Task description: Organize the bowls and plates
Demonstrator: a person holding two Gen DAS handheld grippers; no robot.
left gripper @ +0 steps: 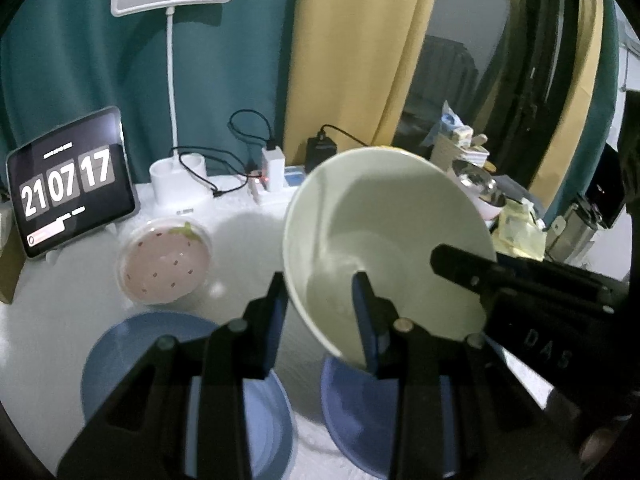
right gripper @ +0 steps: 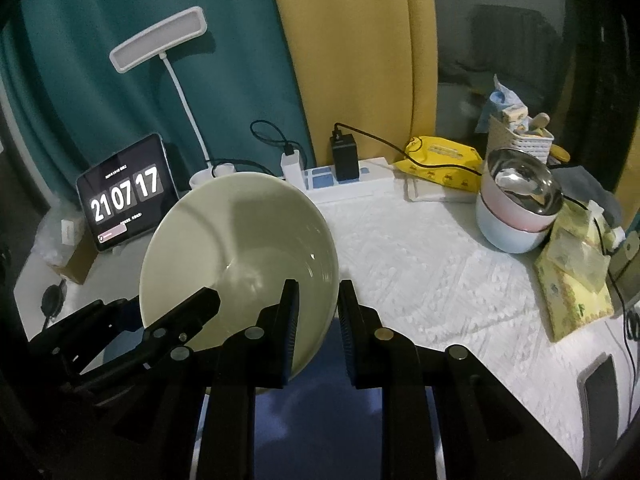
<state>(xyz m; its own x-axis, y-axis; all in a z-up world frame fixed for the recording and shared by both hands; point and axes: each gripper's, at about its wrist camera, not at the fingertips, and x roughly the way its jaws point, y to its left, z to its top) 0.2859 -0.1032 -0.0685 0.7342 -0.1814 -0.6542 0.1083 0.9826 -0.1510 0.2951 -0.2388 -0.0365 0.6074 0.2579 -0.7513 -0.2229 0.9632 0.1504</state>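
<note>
A pale green bowl [left gripper: 384, 240] is held tilted above the table between both grippers. My left gripper [left gripper: 320, 312] straddles its left rim, one finger outside and one inside. My right gripper [right gripper: 318, 312] straddles its right rim [right gripper: 240, 256], with a gap between the jaws. Below it lie a blue plate [left gripper: 120, 360] on the left and a second blue dish [left gripper: 352, 412] under the bowl; that dish also shows in the right wrist view [right gripper: 320, 400]. A pink strawberry-pattern bowl [left gripper: 164, 264] sits behind them.
A tablet clock [left gripper: 68, 184], a white desk lamp [left gripper: 172, 80] and a power strip with chargers [right gripper: 344, 184] stand along the back. Stacked metal-lined bowls [right gripper: 516, 208], a yellow wipes pack [right gripper: 440, 160] and packets [right gripper: 572, 280] sit at the right.
</note>
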